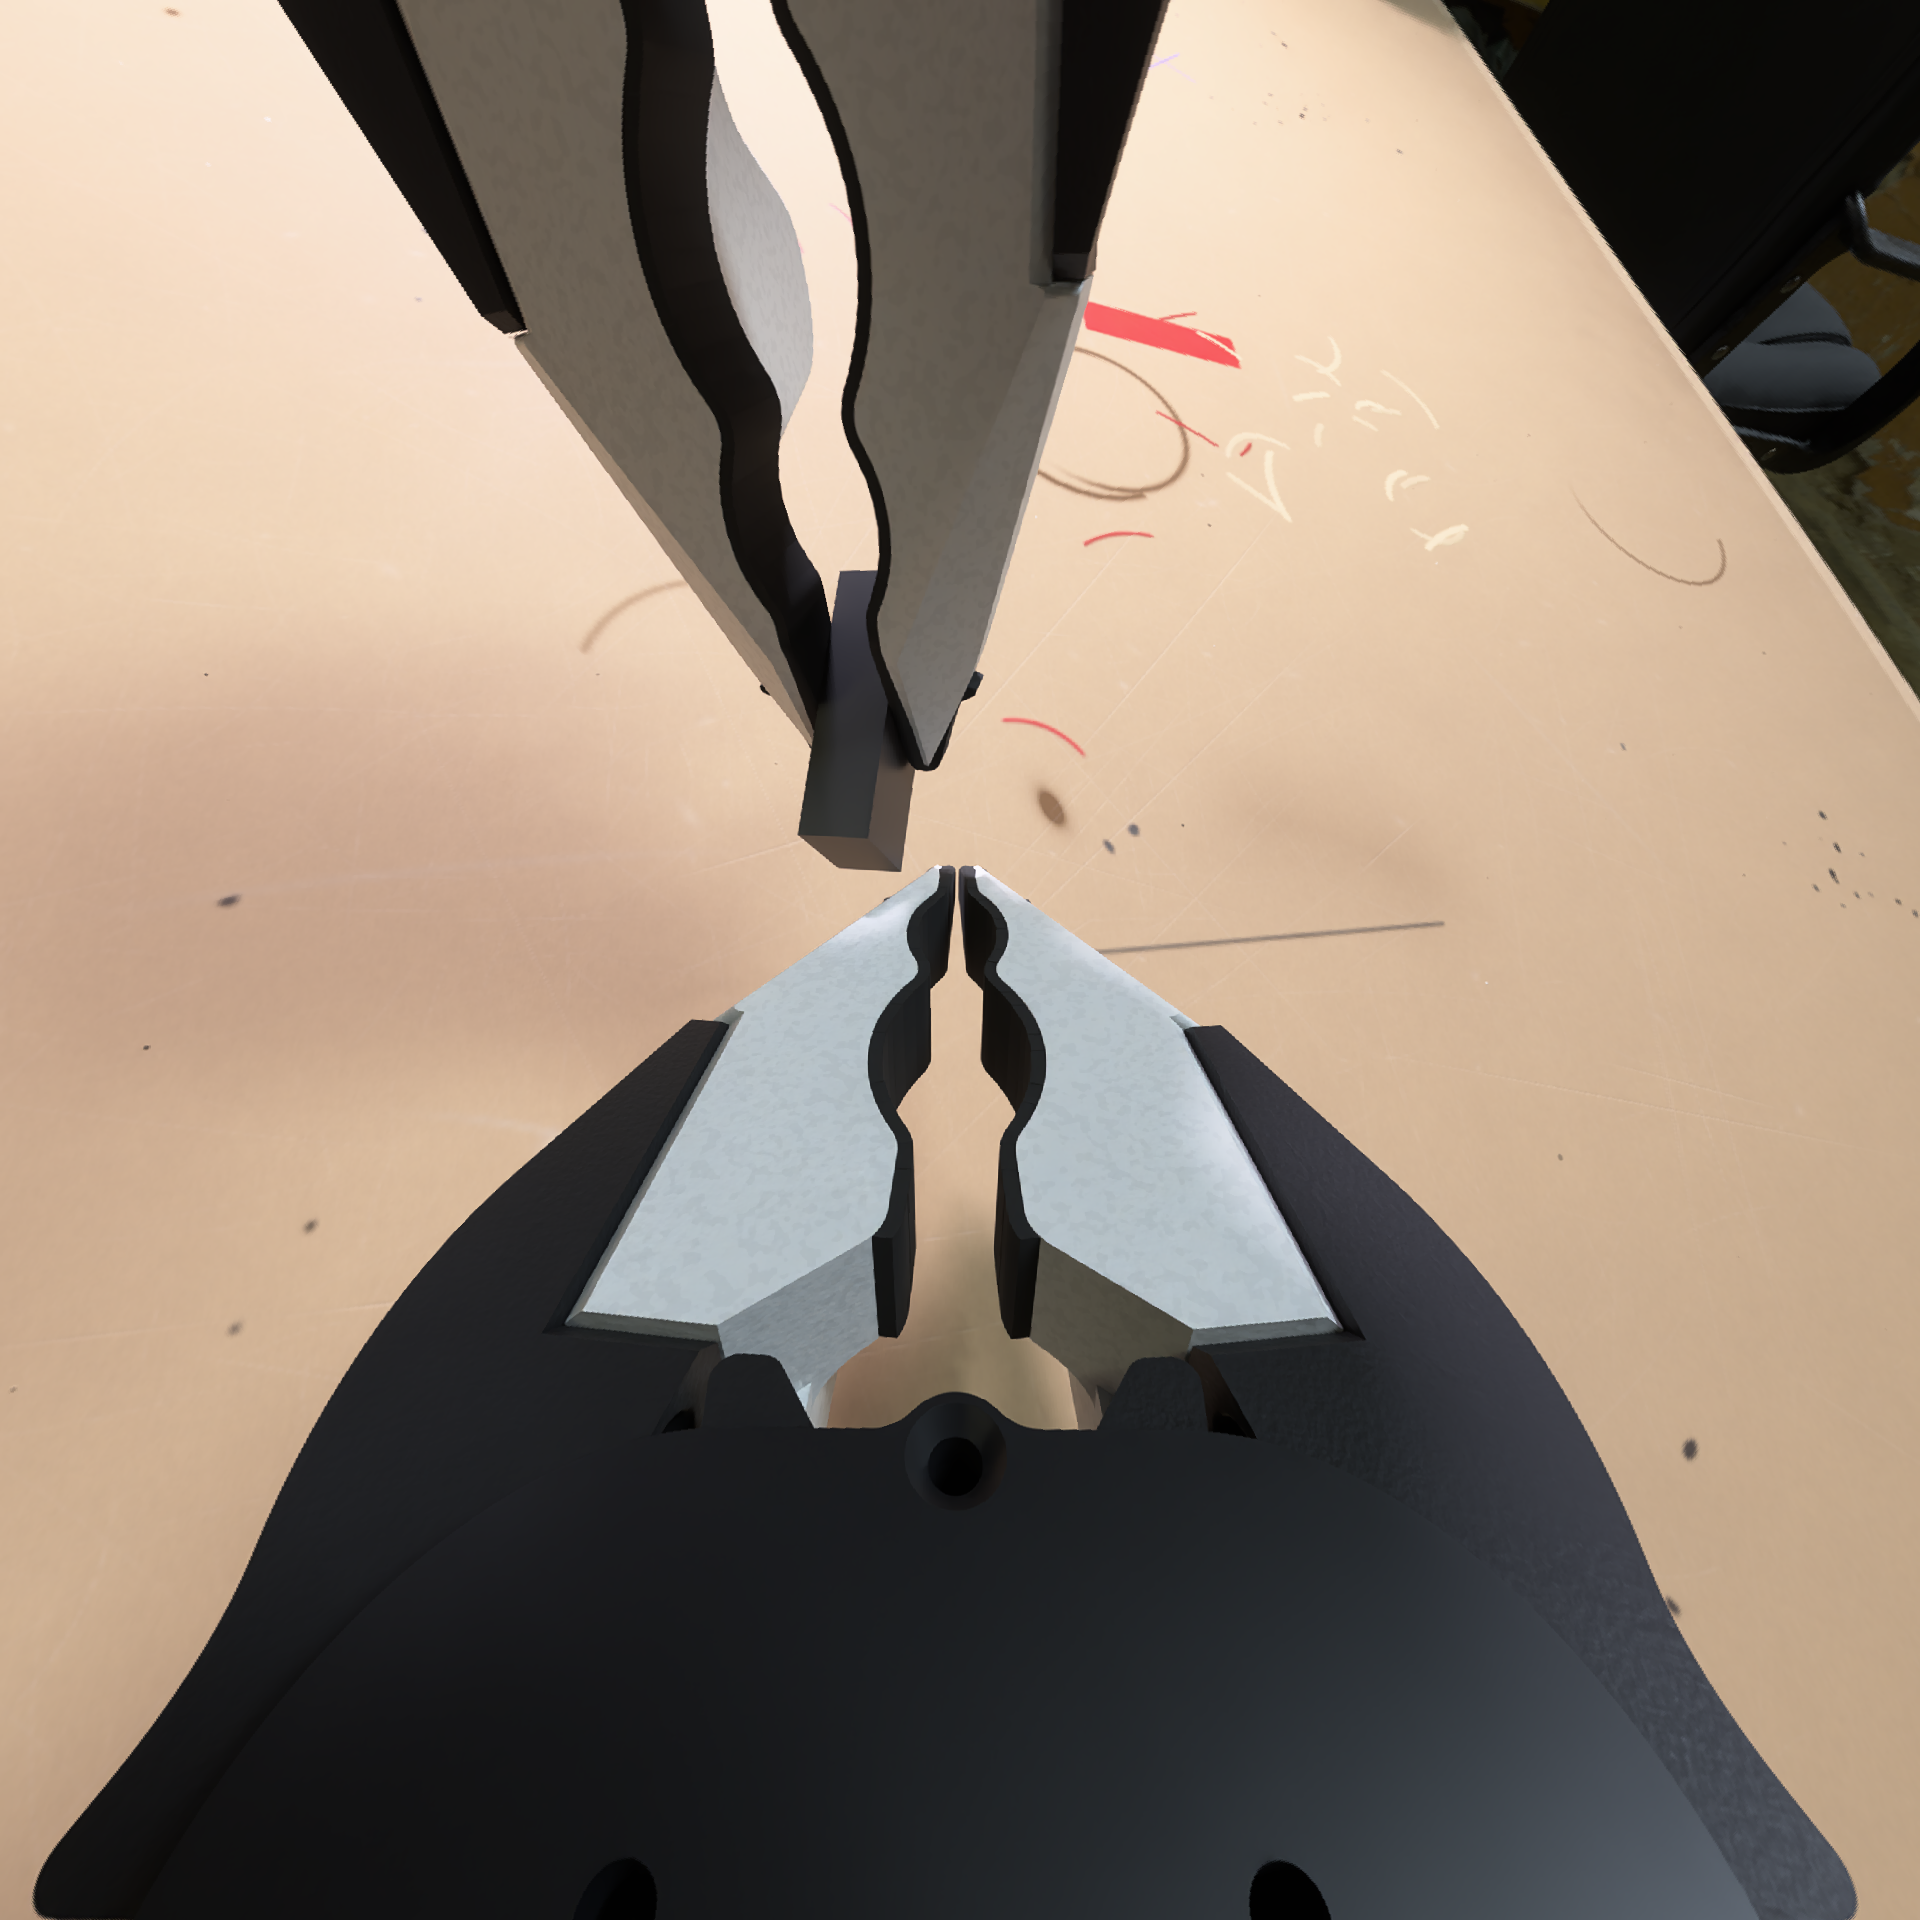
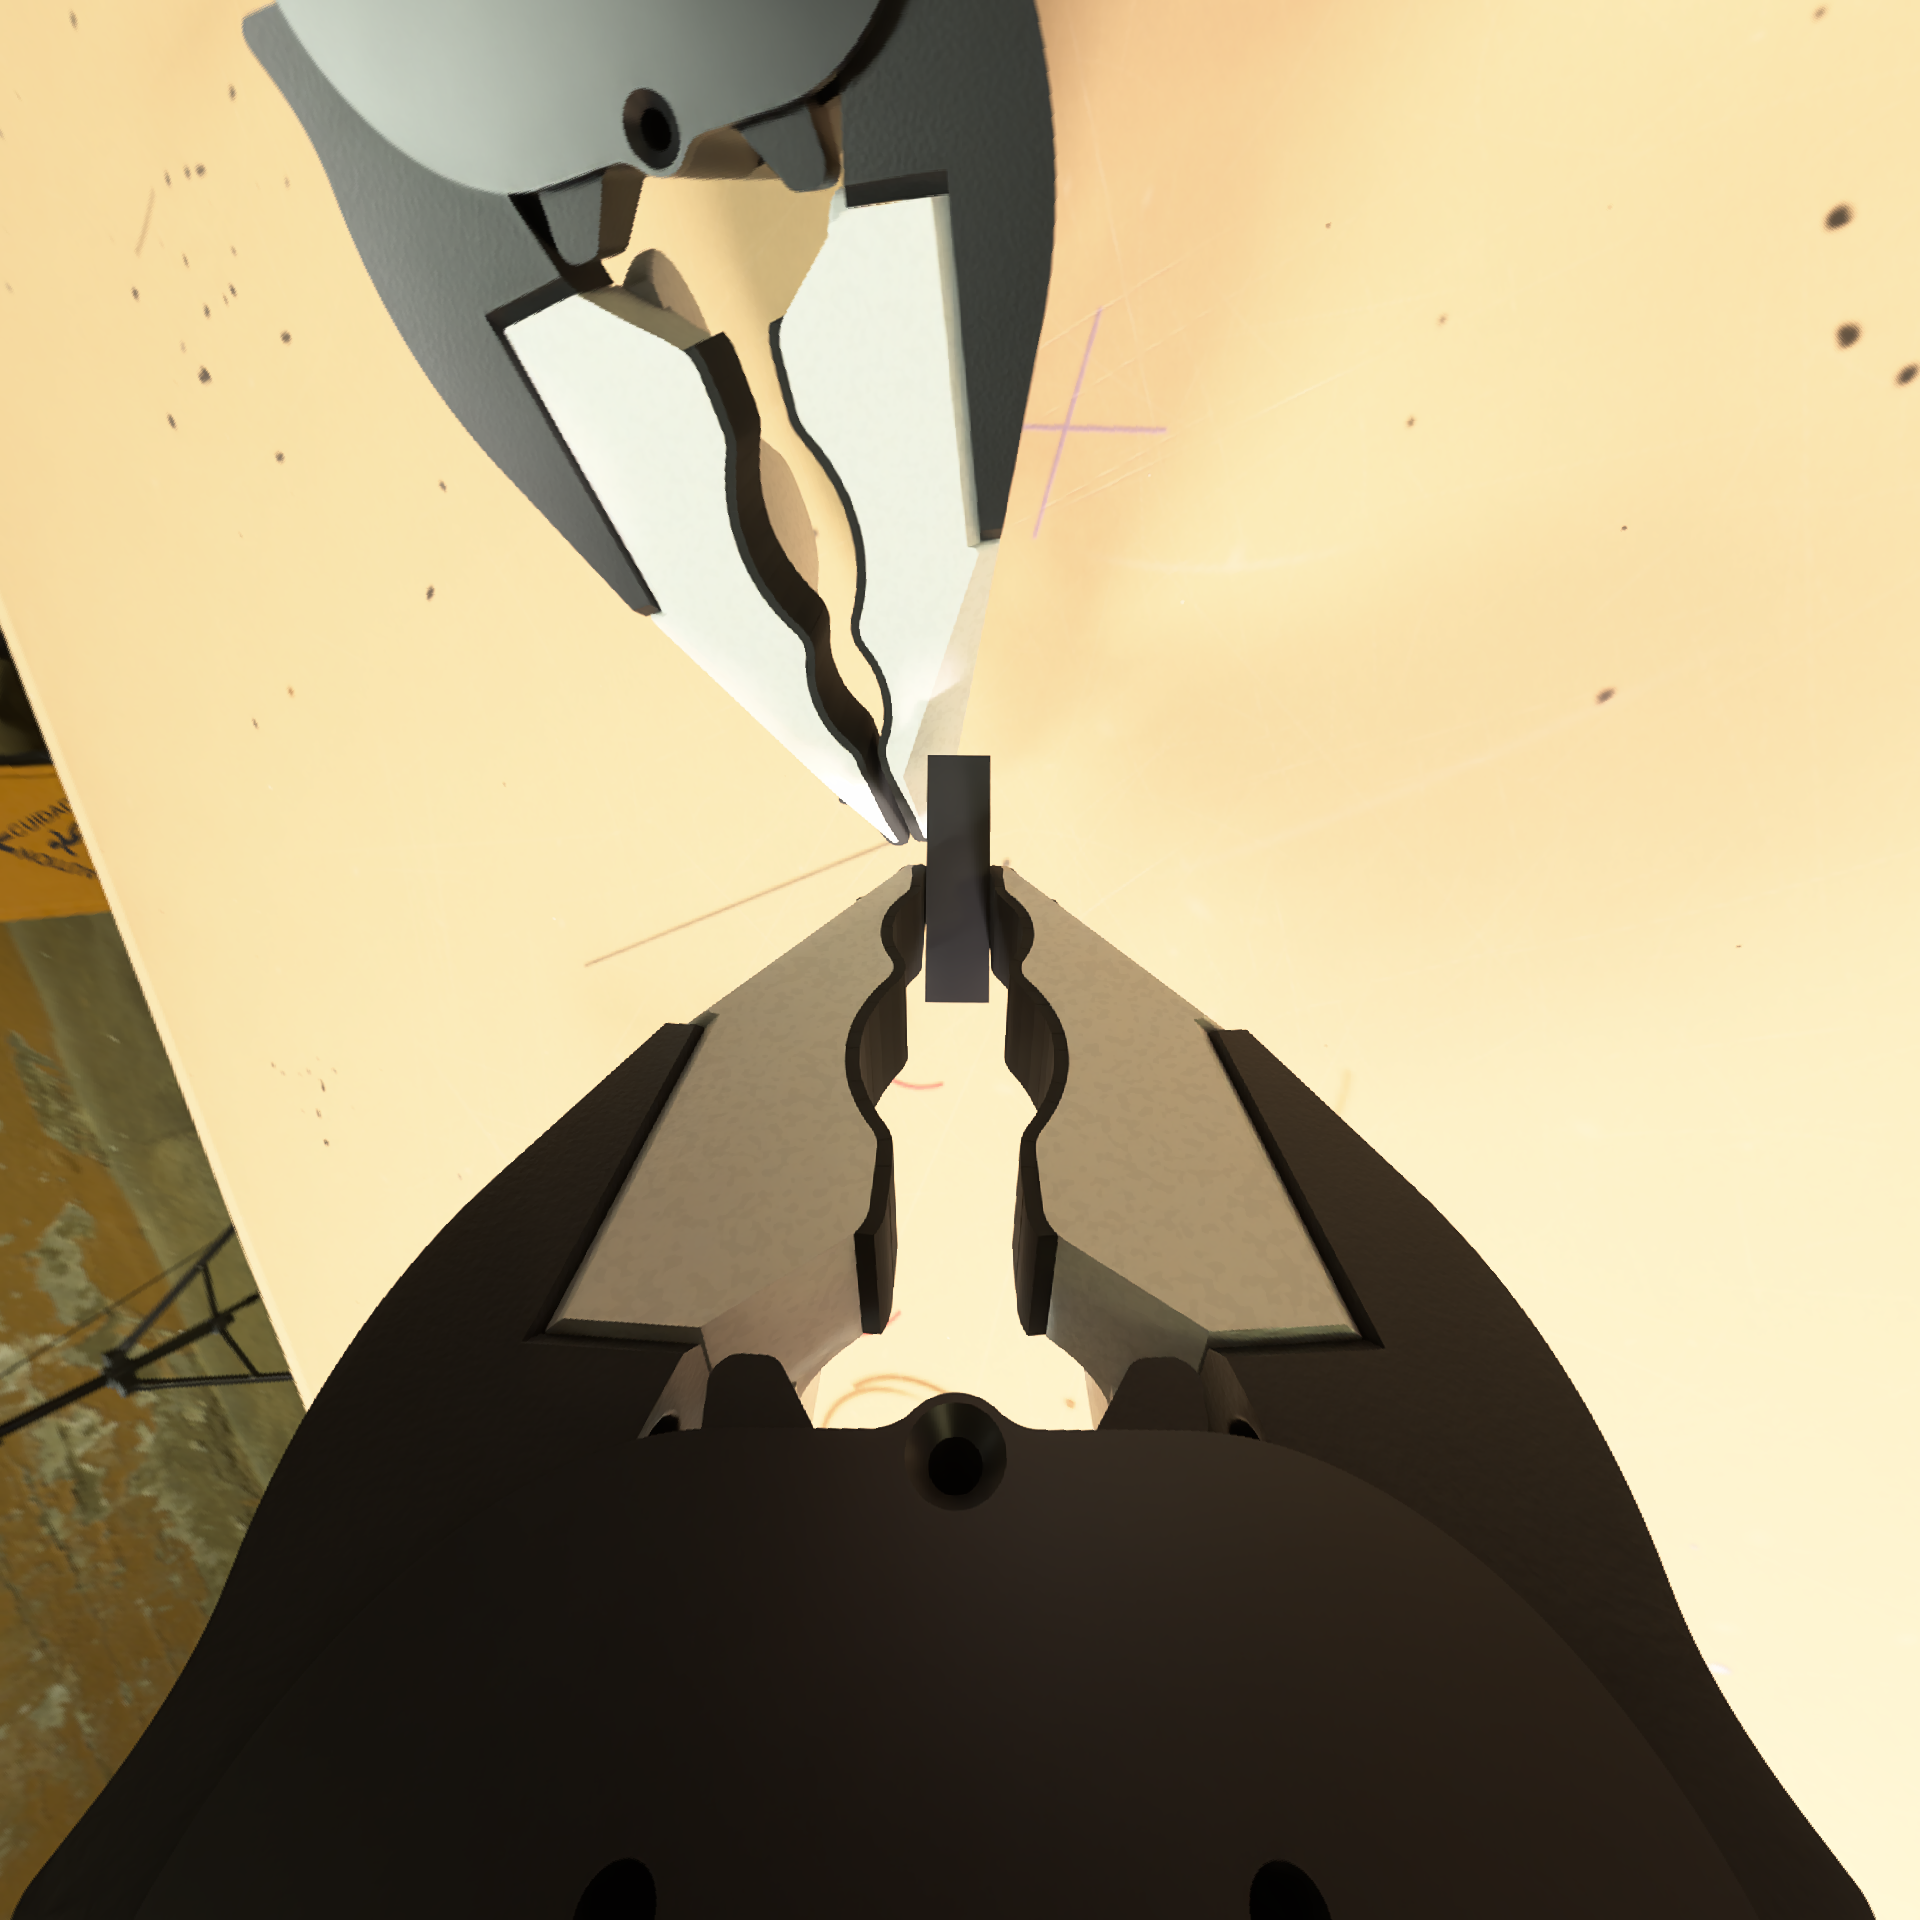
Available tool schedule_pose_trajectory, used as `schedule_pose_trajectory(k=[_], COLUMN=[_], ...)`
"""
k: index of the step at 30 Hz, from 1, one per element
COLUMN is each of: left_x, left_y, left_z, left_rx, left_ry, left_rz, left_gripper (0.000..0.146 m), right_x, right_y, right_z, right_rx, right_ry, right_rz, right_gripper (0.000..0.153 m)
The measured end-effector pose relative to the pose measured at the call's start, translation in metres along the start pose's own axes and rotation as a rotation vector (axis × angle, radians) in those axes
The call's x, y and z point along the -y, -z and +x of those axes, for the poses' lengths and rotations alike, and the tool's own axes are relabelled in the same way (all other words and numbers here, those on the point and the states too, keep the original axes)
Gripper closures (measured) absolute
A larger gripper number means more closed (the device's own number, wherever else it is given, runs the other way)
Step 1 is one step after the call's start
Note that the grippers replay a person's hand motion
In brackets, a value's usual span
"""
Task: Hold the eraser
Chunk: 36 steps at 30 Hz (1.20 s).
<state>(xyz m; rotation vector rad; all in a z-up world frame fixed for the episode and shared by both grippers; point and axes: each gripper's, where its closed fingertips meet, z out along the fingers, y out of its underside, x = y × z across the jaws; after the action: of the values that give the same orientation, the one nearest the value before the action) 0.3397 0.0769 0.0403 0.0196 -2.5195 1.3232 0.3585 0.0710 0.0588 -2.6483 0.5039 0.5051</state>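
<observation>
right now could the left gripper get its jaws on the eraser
Probably not as is. The left gripper has its jaws shut, tips just short of the eraser, which the right gripper clamps. The eraser's near end sticks out free, so opening first would likely allow it.

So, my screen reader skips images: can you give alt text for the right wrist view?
The right gripper is shut on a dark eraser held upright between its fingertips. The left gripper, shut and empty, points at it from above, over a tan table.

The eraser (image 2: pixel 956 883) is showing a matt, dark, smooth surface. The gripper (image 1: pixel 956 878) fingers are presenting mottled, metal-like plates in matt black plastic. The table (image 1: pixel 312 520) is looking smooth, stained, scratched.
</observation>
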Motion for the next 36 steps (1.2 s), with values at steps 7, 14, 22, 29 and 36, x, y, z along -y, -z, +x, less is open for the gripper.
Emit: schedule_pose_trajectory(k=[7, 14, 22, 29, 36], left_x=[0.0007, 0.0008, 0.0038, 0.0034, 0.0018], left_y=[0.0002, -0.0004, 0.0015, 0.0012, -0.0001], left_z=[-0.0005, 0.0002, -0.0020, -0.0028, -0.0018], left_rx=[-0.012, -0.024, -0.019, -0.018, -0.002], left_ry=[0.014, 0.002, 0.014, 0.020, -0.016], left_rz=[0.009, 0.007, 0.031, 0.028, 0.014], left_gripper=[0.146, 0.146, 0.145, 0.145, 0.146], right_x=[0.0006, -0.0007, 0.0010, -0.0002, 0.0005], right_y=[0.0011, 0.0010, 0.0040, 0.0033, 0.0024], right_z=[0.0007, 0.0003, 0.0021, 0.0022, 0.0040], right_rx=[-0.047, -0.029, 0.018, 0.028, -0.061], right_ry=[0.162, 0.128, 0.109, 0.099, 0.142], right_rz=[-0.068, -0.039, 0.018, 0.016, 0.011], right_gripper=[0.142, 0.142, 0.142, 0.142, 0.142])
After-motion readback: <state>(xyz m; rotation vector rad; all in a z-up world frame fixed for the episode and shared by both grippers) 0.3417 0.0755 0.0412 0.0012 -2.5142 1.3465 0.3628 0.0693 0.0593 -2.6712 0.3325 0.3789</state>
